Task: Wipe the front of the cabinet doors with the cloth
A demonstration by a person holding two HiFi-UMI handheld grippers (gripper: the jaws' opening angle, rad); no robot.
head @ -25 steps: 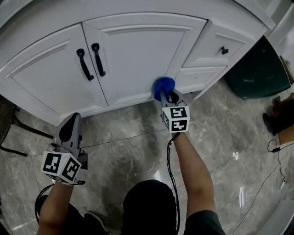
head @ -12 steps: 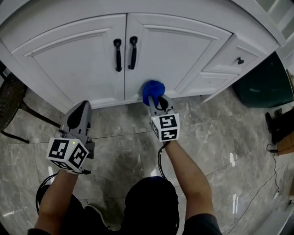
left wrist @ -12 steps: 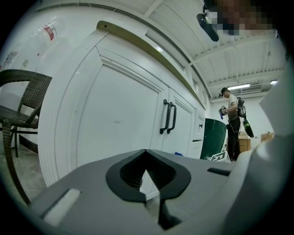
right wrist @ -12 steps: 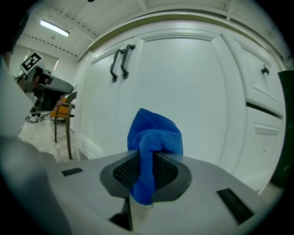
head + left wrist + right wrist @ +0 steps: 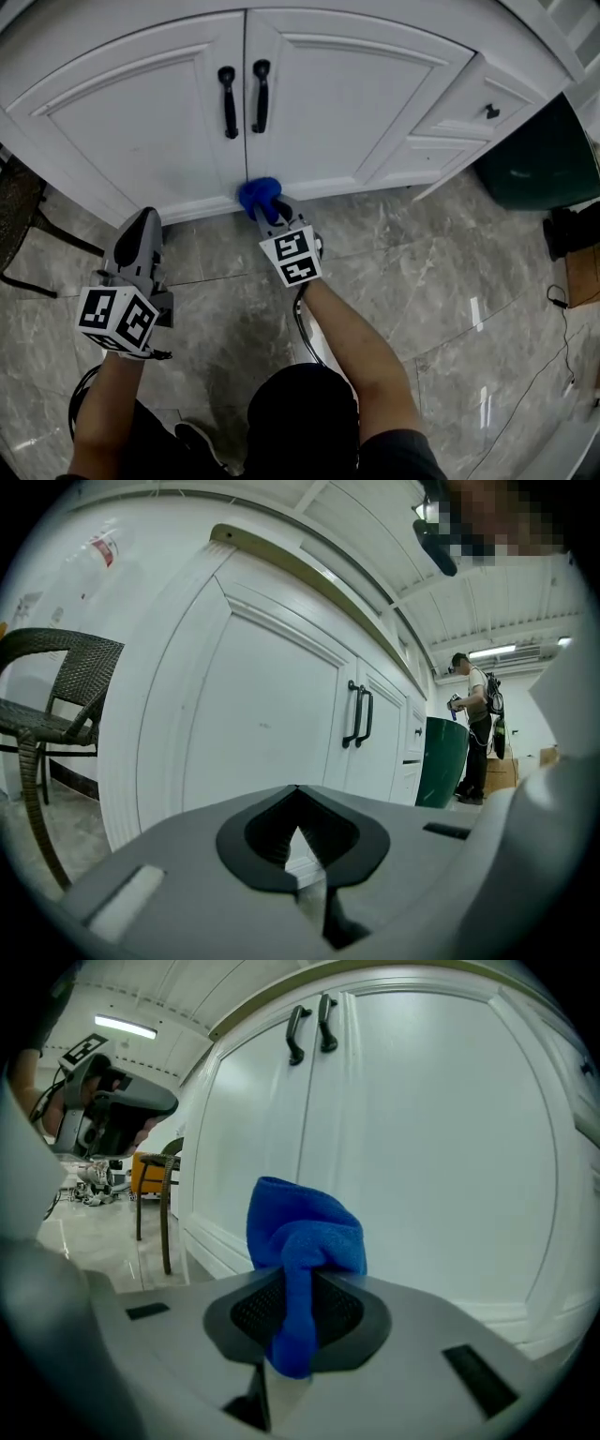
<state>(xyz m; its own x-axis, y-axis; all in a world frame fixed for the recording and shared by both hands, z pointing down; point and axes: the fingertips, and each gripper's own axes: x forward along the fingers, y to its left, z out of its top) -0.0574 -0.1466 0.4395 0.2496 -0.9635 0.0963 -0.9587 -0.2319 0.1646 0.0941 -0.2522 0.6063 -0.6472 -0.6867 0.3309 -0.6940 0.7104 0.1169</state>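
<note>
Two white cabinet doors (image 5: 347,94) with black handles (image 5: 244,98) fill the top of the head view. My right gripper (image 5: 269,212) is shut on a bunched blue cloth (image 5: 256,195), which presses against the bottom rail near the seam between the doors. In the right gripper view the cloth (image 5: 302,1241) sticks up out of the shut jaws, with the handles (image 5: 312,1027) high above it. My left gripper (image 5: 139,242) hangs over the floor in front of the left door, shut and empty. The left gripper view looks along the left door (image 5: 262,733).
Grey marble floor (image 5: 422,281) lies below the cabinet. A dark wicker chair (image 5: 14,234) stands at the far left. A small drawer (image 5: 487,108) and a dark green bin (image 5: 539,155) sit to the right. A person (image 5: 473,724) stands far off beside the bin.
My right gripper has slid the blue cloth leftwards along the bottom of the right door, to the seam between the doors. The left gripper stayed low near the left door.
</note>
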